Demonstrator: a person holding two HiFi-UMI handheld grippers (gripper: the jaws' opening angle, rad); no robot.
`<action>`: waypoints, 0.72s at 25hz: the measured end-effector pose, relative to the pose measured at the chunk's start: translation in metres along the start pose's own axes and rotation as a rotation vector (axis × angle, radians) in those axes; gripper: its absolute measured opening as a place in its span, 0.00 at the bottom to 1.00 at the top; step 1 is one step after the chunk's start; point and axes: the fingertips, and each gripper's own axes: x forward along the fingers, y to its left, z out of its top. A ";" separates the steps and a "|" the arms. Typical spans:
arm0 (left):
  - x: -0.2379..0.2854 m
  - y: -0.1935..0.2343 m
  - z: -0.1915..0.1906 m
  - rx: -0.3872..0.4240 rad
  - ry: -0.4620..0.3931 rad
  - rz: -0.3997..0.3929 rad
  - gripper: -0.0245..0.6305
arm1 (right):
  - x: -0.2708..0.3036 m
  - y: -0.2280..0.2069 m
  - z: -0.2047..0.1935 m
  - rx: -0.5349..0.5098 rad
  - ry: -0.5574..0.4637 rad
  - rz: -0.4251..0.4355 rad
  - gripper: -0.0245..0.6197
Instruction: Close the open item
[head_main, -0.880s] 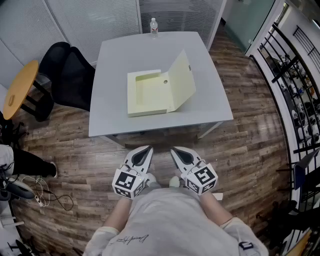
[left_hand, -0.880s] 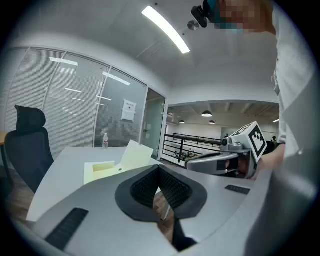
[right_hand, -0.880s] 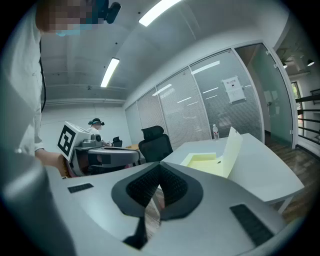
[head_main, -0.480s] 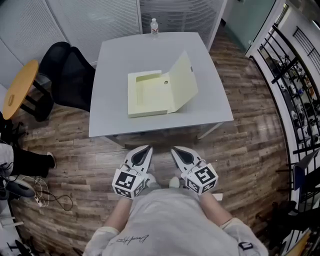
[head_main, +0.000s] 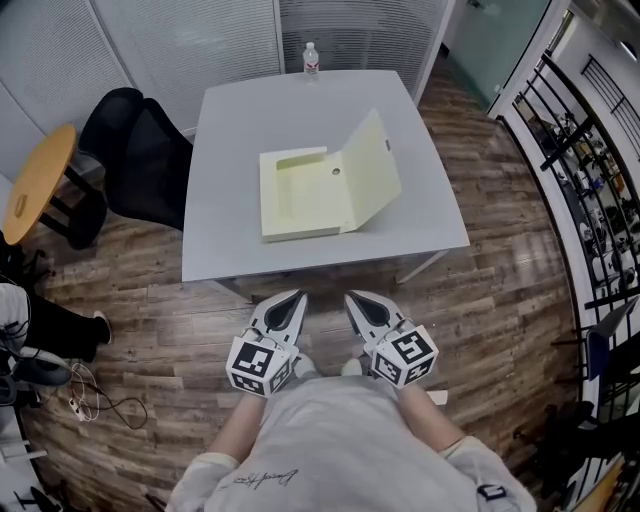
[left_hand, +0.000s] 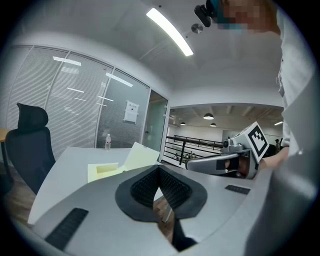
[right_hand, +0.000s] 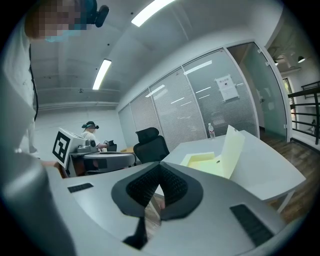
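- A grey surface (head_main: 230, 190) stands on a wood-plank floor (head_main: 500, 260), with slatted glass partitions behind it.
- A black chair (head_main: 140, 150) sits at the surface's 9 o'clock, and a round orange table (head_main: 40, 180) is further out the same way.
- A black railing (head_main: 590, 170) runs along at 3 o'clock.
- A clear bottle (head_main: 311, 58) stands upright at the far edge of the surface.
- The pale yellow box file (head_main: 300, 195) lies open near the middle of the surface, with the bottle at its 12 o'clock.
- Its shallow tray lies flat, and only its own pale lining shows inside.
- The lid (head_main: 372, 172) stands tilted up along the tray's 3 o'clock side.
- The left tool (head_main: 292, 303) and right tool (head_main: 355, 303) are held close to the person's body, side by side over the floor, short of the surface's near edge.
- The file lies at their 12 o'clock, well apart from both.
- On each tool the jaws are together at the tips, with nothing between them.
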 end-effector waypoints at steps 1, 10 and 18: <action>-0.001 0.002 0.001 0.002 -0.001 -0.003 0.05 | 0.003 0.002 0.000 0.001 0.000 0.002 0.06; -0.016 0.025 0.004 0.014 -0.013 -0.019 0.05 | 0.027 0.027 0.002 -0.007 0.000 0.017 0.06; -0.030 0.040 0.003 -0.007 -0.043 -0.034 0.05 | 0.039 0.043 0.000 -0.015 0.012 0.015 0.06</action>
